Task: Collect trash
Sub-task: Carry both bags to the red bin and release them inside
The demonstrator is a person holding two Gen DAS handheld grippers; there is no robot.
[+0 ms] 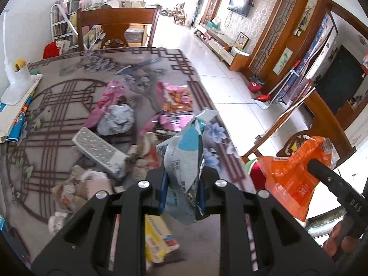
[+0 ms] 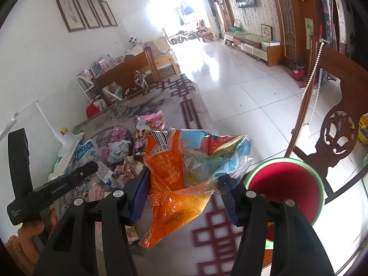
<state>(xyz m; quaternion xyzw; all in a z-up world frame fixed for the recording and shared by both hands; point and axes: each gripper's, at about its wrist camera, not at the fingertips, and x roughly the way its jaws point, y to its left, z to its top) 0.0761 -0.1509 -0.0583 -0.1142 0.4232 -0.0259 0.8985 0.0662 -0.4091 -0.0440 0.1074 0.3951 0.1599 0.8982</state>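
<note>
My left gripper (image 1: 182, 184) is shut on a pale blue and white snack wrapper (image 1: 184, 158), lifted above the table (image 1: 57, 105). My right gripper (image 2: 184, 195) is shut on a bundle: an orange wrapper (image 2: 163, 179) with a clear blue-printed wrapper (image 2: 216, 156) crumpled against it. The same orange wrapper (image 1: 289, 179) shows at the right of the left wrist view. A red bin with a green rim (image 2: 285, 184) stands just right of the right gripper, beside the table edge. More trash lies on the table: pink wrappers (image 1: 177, 99), a crumpled grey bag (image 1: 117, 119), a silver flat pack (image 1: 99, 149), torn paper scraps (image 1: 76, 188).
A yellow packet (image 1: 158, 237) lies under the left gripper. A white lamp base (image 1: 18, 80) and booklets sit at the table's left edge. One wooden chair (image 1: 117, 27) stands at the far side, another (image 2: 340, 124) at the right by the bin. White tiled floor (image 2: 241, 87) stretches beyond.
</note>
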